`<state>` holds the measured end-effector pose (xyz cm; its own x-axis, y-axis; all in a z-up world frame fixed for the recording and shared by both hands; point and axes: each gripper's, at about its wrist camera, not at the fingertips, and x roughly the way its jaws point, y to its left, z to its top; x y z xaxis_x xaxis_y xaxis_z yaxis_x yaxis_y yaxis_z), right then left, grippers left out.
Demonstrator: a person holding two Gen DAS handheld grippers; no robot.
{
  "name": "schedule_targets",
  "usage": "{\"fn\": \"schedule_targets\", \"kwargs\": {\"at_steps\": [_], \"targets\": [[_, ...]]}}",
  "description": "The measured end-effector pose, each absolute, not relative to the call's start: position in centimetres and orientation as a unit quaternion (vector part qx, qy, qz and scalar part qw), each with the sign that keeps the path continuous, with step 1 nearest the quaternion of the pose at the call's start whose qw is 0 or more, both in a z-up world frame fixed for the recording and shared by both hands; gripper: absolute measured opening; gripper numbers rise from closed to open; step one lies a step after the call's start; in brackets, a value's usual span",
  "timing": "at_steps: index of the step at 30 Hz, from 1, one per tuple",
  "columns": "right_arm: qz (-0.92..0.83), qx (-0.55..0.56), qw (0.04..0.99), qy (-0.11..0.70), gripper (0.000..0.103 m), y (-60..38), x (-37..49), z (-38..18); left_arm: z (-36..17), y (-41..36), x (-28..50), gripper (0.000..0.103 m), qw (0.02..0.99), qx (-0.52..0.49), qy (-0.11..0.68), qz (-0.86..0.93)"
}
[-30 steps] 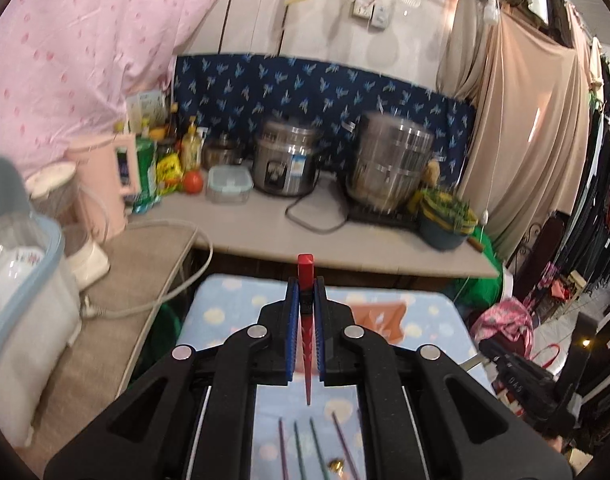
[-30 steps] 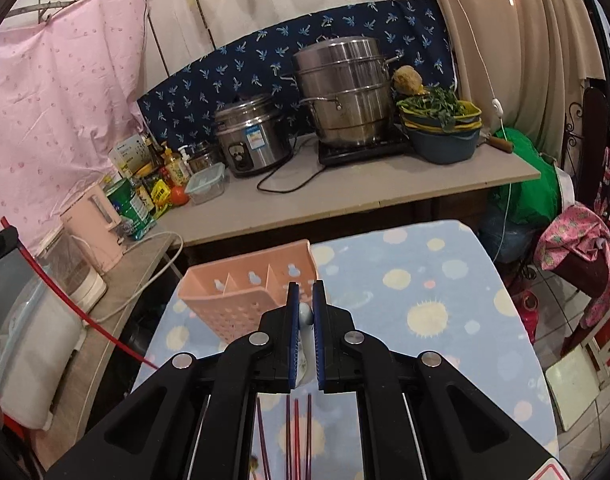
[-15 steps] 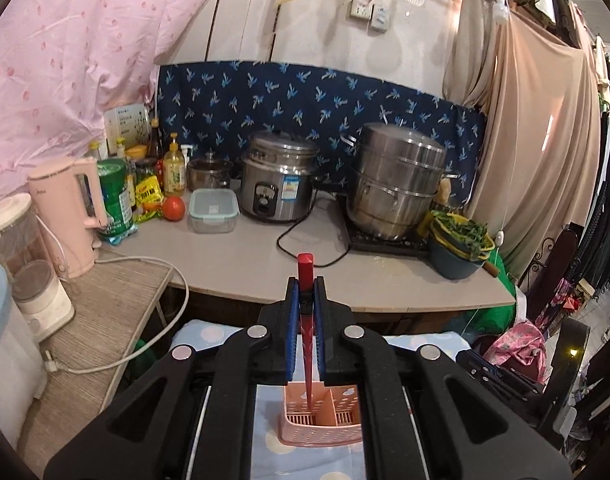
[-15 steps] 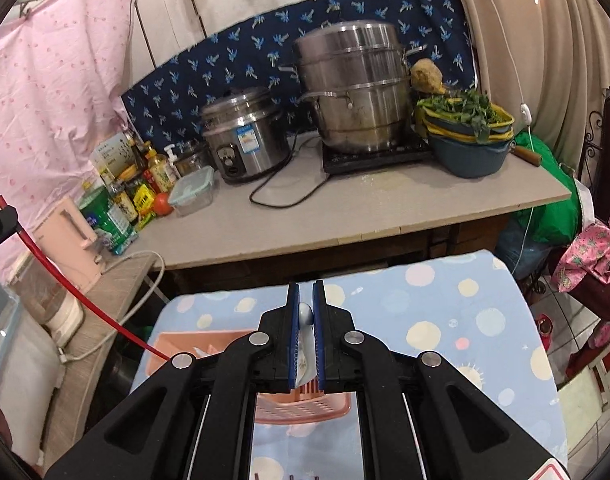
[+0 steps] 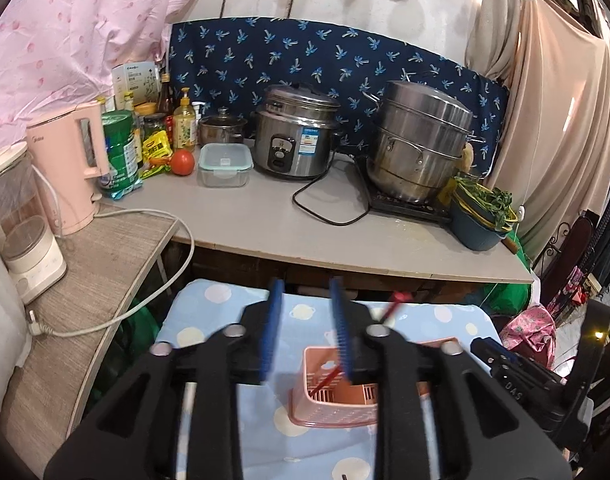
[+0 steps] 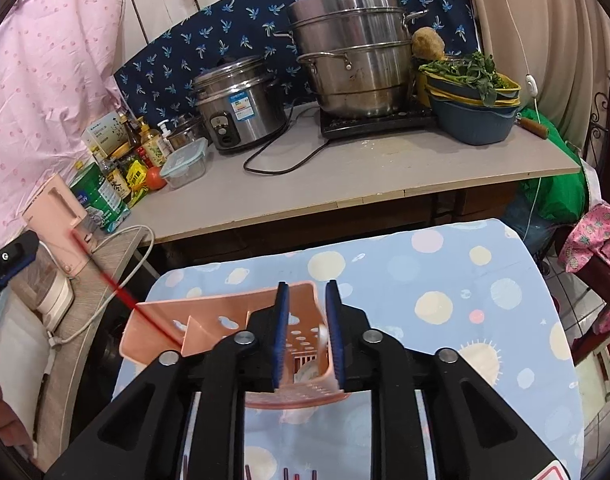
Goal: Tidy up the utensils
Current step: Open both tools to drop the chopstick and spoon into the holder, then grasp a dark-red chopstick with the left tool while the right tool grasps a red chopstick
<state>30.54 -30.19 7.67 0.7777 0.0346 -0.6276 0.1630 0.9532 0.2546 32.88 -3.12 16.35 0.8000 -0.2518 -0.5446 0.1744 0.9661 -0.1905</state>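
Dotted tablecloth [image 6: 485,280]: one pink caddy [image 6: 209,316], one red chopstick [image 6: 145,312] inside; both grippers' jaws apart.

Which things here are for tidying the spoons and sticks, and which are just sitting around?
For the job: pink basket; red chopstick leaning in the basket; spoon dropping in; more chopsticks on the cloth; left gripper and right gripper, both open.

Just sitting around: rice cooker; steamer pot; pink kettle; tomato; bowl of greens.

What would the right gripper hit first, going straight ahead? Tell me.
Probably the pink utensil basket: the open right gripper points into its end compartment, where a pale utensil lies between the jaws. Depth is unclear.
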Motion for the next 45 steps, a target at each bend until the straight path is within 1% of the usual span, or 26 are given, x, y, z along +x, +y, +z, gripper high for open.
{"fn": "schedule_targets", "kwargs": {"at_steps": [1, 2, 4, 8, 13, 22, 28, 32, 39, 45], "targets": [[-0.034, 0.148, 0.932, 0.328, 0.025, -30.1, 29.9, 7.9, 16.4, -2.8, 32.4, 0.041, 0.947, -0.069, 0.295, -0.11], [-0.033, 0.148, 0.934, 0.325, 0.029, -30.0, 29.3, 8.2, 16.4, -2.5, 32.0, 0.042, 0.947, -0.069, 0.295, -0.11], [-0.031, 0.148, 0.935, 0.32, 0.032, -29.8, 27.6, 8.6, 16.3, -2.0, 30.9, 0.045, 0.946, -0.066, 0.297, -0.109], [-0.022, 0.162, 0.932, 0.324, 0.033, -29.6, 23.6, 8.4, 15.3, -0.8, 27.6, 0.05, 0.941, -0.061, 0.315, -0.103], [-0.012, 0.169, 0.923, 0.345, 0.035, -28.8, 17.5, 6.7, 12.1, 0.6, 22.1, 0.059, 0.932, -0.049, 0.348, -0.092], [-0.03, 0.153, 0.902, 0.404, 0.036, -26.6, 6.8, 0.1, 3.4, 2.4, 13.0, 0.059, 0.898, -0.024, 0.43, -0.087], [-0.038, 0.132, 0.889, 0.438, 0.036, -24.6, 2.5, -4.4, -1.0, 2.6, 8.4, 0.059, 0.883, -0.01, 0.461, -0.084], [-0.035, 0.136, 0.882, 0.449, 0.036, -23.9, 1.5, -6.5, -2.8, 2.2, 6.5, 0.059, 0.878, 0.002, 0.471, -0.088], [-0.025, 0.126, 0.883, 0.451, 0.035, -22.8, 1.8, -7.5, -4.1, 1.5, 5.3, 0.059, 0.877, 0.012, 0.472, -0.093], [-0.027, 0.117, 0.883, 0.455, 0.03, -22.4, 2.4, -8.0, -4.7, 1.7, 5.4, 0.059, 0.872, 0.007, 0.48, -0.094]]}}
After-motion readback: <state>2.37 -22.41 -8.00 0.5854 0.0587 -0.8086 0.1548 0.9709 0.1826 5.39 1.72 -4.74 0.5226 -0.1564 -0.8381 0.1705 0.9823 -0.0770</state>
